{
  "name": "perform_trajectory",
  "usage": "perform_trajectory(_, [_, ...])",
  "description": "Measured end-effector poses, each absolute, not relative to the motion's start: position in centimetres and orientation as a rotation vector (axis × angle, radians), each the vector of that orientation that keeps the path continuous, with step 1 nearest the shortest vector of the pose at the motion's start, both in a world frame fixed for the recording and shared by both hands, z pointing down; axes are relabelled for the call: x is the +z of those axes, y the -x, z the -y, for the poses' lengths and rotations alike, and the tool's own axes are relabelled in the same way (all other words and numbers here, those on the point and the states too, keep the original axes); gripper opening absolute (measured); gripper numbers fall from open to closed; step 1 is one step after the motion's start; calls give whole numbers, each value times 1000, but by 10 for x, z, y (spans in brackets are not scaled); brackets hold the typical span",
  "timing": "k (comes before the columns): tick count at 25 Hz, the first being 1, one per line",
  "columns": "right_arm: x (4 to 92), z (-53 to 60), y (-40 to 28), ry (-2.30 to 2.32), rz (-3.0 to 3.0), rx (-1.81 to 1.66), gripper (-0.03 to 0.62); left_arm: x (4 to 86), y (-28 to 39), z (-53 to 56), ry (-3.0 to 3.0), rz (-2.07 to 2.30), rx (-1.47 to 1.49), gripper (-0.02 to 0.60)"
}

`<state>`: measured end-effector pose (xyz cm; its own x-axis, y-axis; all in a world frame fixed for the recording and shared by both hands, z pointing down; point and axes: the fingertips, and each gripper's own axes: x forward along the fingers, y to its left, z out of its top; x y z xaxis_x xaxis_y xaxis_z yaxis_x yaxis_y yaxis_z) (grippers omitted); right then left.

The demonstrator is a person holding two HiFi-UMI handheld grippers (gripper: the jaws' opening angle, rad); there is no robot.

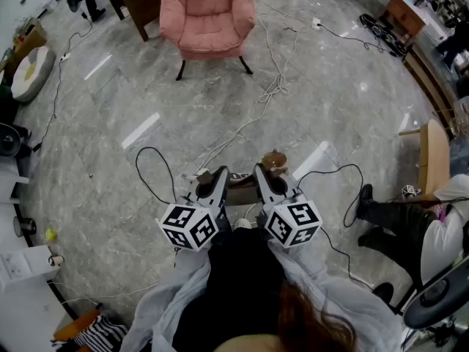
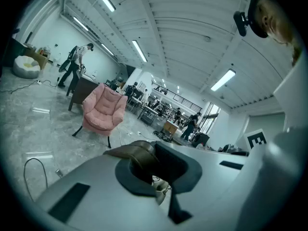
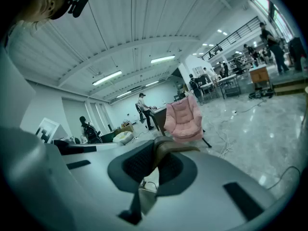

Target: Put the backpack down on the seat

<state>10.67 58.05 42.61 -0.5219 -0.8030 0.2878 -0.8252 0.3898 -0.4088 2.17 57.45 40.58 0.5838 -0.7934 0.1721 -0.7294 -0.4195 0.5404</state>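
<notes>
Left gripper (image 1: 218, 177) and right gripper (image 1: 262, 174) fingers both pinch the brown strap (image 1: 240, 180), lower centre; the dark bulk below looks like the backpack (image 1: 242, 270). Probably soft and saggy, likely to swing, so the strap is the hold until the pink armchair (image 1: 209, 13), top centre.

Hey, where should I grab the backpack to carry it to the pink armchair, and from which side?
Its brown strap. It runs crosswise, so come from your side, one gripper at each end; the left gripper and right gripper are shut on it that way, which should keep it level.
</notes>
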Motion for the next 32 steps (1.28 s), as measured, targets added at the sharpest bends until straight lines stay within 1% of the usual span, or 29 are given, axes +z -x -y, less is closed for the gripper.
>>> perform_trajectory(4, [436, -617, -125, -1558, 2534, 823, 21, 419, -39, -603, -2225, 1178, -104, 14])
perform_trajectory(10, [448, -638, -132, -1589, 2518, 824, 21, 435, -46, -624, -2232, 1193, -66, 14])
perform_trajectory(20, [443, -651, -122, -1564, 2591, 903, 21, 437, -34, -646, -2203, 1242, -99, 14])
perform_trajectory(27, [433, -645, -116, -1549, 2629, 859, 21, 425, -26, -639, -2210, 1292, -123, 14])
perform_trajectory(32, [437, -631, -112, -1546, 2620, 948, 21, 426, -22, -629, -2208, 1309, -124, 14])
